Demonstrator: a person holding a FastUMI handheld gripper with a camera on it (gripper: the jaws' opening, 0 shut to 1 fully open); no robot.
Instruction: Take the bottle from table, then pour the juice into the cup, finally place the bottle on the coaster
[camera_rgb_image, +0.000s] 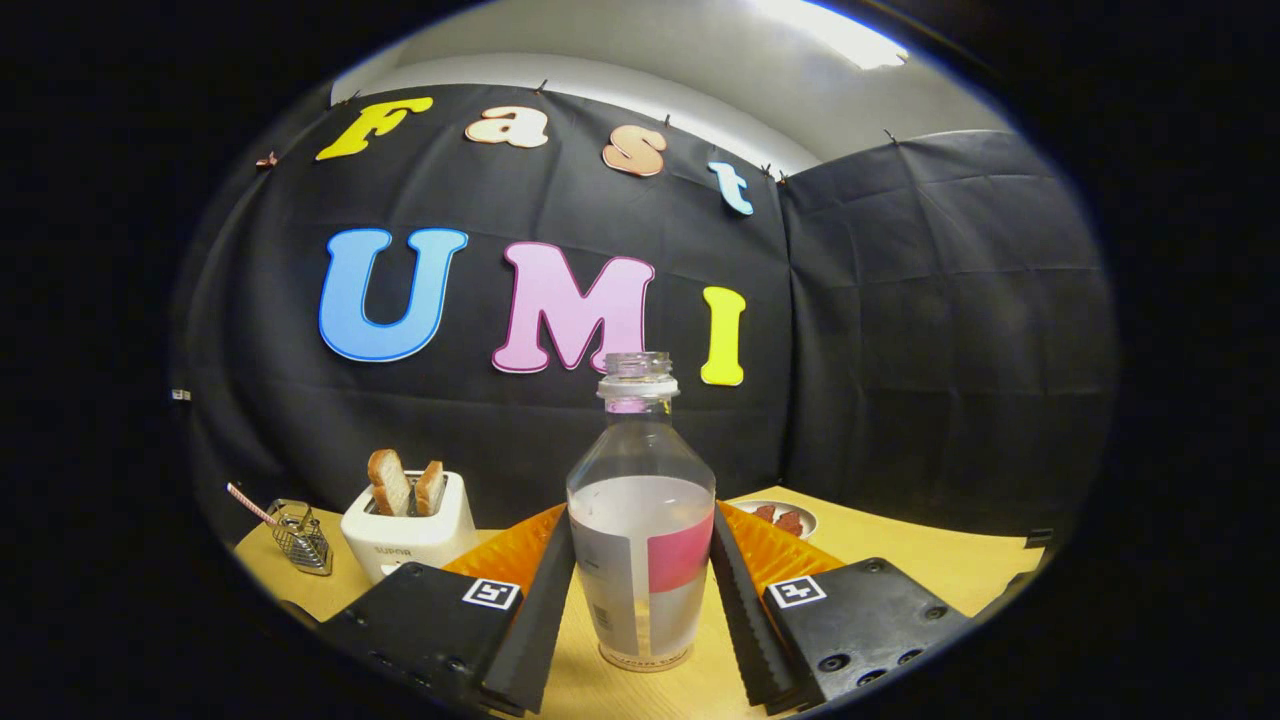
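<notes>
A clear plastic bottle (641, 520) stands upright between my fingers, uncapped, with pale juice filling its lower body and a white and pink label around it. My gripper (642, 515) is shut on the bottle, one finger pressing each side at label height. The bottle's base sits close over the wooden table (900, 560); I cannot tell whether it touches the top.
A white toaster (410, 535) holding two bread slices stands behind the left finger. A small wire basket (302, 538) with a striped straw lies further left. Beyond the right finger is a white plate (785, 519) with red pieces. The black cloth wall closes the back.
</notes>
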